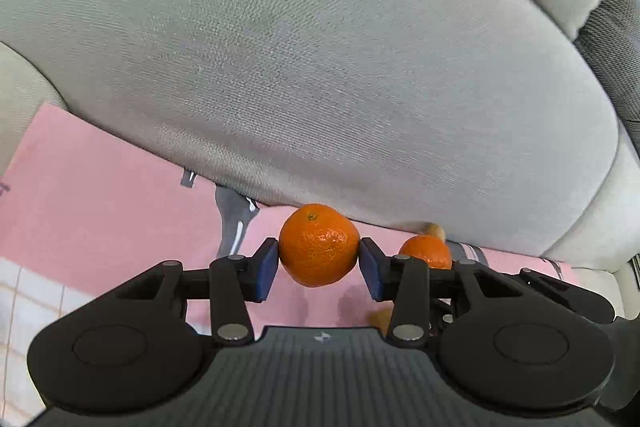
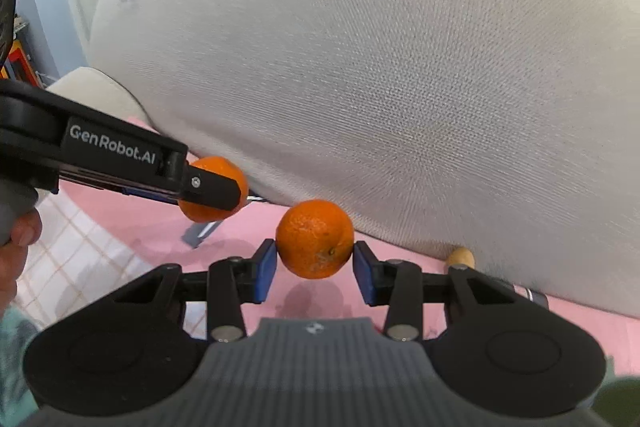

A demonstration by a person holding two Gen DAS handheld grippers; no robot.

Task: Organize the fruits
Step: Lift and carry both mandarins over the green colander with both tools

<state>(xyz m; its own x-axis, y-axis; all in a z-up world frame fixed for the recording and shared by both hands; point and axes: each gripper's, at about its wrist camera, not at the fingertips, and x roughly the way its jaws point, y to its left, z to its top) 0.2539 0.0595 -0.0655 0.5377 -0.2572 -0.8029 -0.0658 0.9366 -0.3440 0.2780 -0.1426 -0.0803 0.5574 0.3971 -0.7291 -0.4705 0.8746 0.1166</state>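
Observation:
In the left wrist view my left gripper (image 1: 319,263) is shut on an orange mandarin (image 1: 319,245); the blue pads press its two sides and it hangs above the pink cloth (image 1: 100,195). A second mandarin (image 1: 426,251) peeks out behind the gripper's right finger. In the right wrist view my right gripper (image 2: 315,265) is shut on its own mandarin (image 2: 315,239), also held off the cloth. To the left there, the left gripper (image 2: 216,193) reaches in with its mandarin (image 2: 212,171) between the fingers.
A large beige sofa cushion (image 2: 380,67) rises right behind both fruits. A small yellowish fruit (image 2: 461,257) lies at the cushion's foot on the pink cloth. A white checked cloth (image 2: 80,251) lies to the left, beside a person's hand (image 2: 16,239). Something green (image 2: 616,403) sits bottom right.

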